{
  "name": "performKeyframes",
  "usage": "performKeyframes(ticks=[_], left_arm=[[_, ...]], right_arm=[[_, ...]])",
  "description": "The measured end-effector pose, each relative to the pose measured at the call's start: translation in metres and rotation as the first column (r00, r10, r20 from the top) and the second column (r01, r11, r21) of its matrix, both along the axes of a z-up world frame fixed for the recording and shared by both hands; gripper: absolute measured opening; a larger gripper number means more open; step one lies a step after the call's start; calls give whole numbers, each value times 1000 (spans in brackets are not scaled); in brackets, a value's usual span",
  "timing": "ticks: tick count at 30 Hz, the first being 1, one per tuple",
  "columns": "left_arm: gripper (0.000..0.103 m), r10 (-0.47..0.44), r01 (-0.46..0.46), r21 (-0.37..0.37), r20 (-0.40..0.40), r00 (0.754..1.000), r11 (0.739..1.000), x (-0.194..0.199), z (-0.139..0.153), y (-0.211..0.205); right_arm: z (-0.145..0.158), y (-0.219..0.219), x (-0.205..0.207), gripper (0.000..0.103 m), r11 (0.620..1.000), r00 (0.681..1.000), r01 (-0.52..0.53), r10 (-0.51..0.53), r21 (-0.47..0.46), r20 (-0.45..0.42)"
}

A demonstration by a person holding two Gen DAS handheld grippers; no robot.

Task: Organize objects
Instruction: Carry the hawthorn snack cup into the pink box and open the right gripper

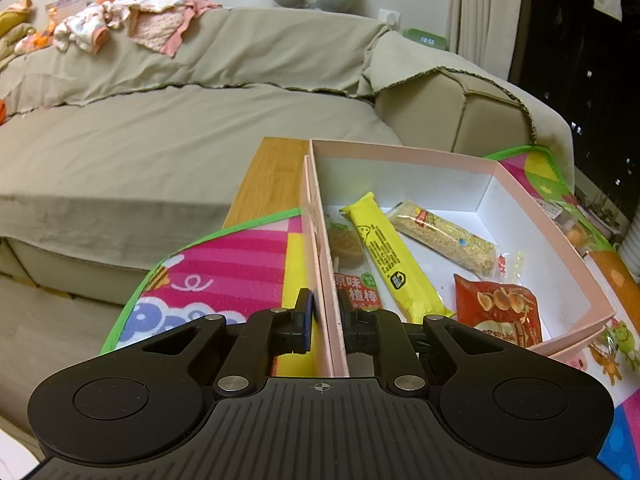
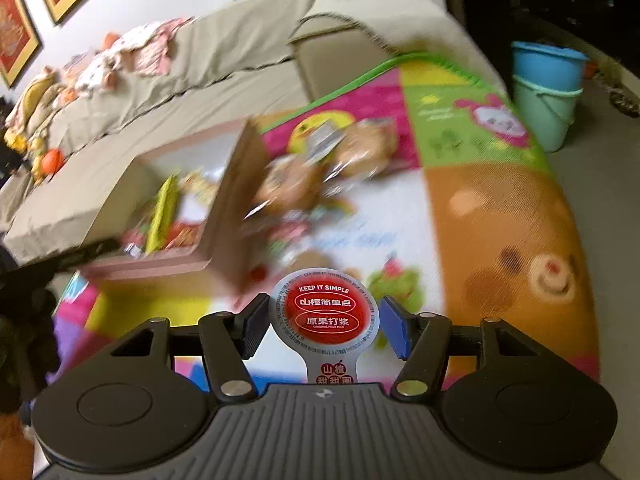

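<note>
A: What's the L gripper [image 1: 326, 320] doing rn?

B: Pinching the near-left wall of the pink box [image 1: 532, 196], jaws narrow, one finger outside, one inside. It's steadying the box on the play mat [image 1: 240, 256].

A: And the R gripper [image 2: 324, 318]?

B: Carrying a round hawthorn snack cup [image 2: 325, 312], red foil lid facing the cam, pull tab pointing back toward the body. Jaws about half wide; the L pad [image 2: 256, 326] is touching the cup rim, and there's a sliver of gap at the blue R pad [image 2: 394, 330]. So the grip is looking light, imo.

A: Where's it going?

B: Prob the box, sitting ahead and to the left in the R wrist view. View is blurring, so the hand is moving across.

A: Tips for doing it well?

B: Keep the cup level so it isn't slipping out the loose side. Come in over the box wall, not through it. Aim for the bare white floor toward the far end; the yellow bar [image 1: 386, 256], grain bar [image 1: 444, 236] and red nut pack [image 1: 498, 308] are filling the near part.

A: Anything still outside?

B: Wrapped pastries [image 2: 336, 156] are lying on the mat just beside the box's right wall. Those are next, I'm guessing.
</note>
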State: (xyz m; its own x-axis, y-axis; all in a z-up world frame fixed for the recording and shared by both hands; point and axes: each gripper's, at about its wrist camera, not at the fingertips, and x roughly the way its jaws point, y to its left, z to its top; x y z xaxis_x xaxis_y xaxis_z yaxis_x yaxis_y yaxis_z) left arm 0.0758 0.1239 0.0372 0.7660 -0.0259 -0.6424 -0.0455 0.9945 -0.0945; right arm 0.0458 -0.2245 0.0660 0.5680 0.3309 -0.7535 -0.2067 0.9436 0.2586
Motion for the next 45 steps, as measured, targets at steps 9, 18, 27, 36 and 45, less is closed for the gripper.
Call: performKeyframes(ticks=[9,18,27,36,45], left_arm=[[14,1,-1,-6,2,1000,1000,-2,0,-1],[15,1,-1,-11,3,1000,1000,-3,-1,0],[15,0,0,-10,3,1000,1000,-4,-1,0],[15,-5,5,-6,2,1000,1000,-3,0,1],[15,-5,6,-8,5,1000,1000,-3,0,1]], right_arm=[[-23,70,-36,61,969,983,-172,179,-177,28],[-27,79,-51,66,955,975,-216,222,-202,11],[14,85,-50,59,940,951,-292,305,-178,50],[111,90,-6,59,975,915,-213,223,-67,336],[96,141,68,59,976,950,-213,197,39,244]])
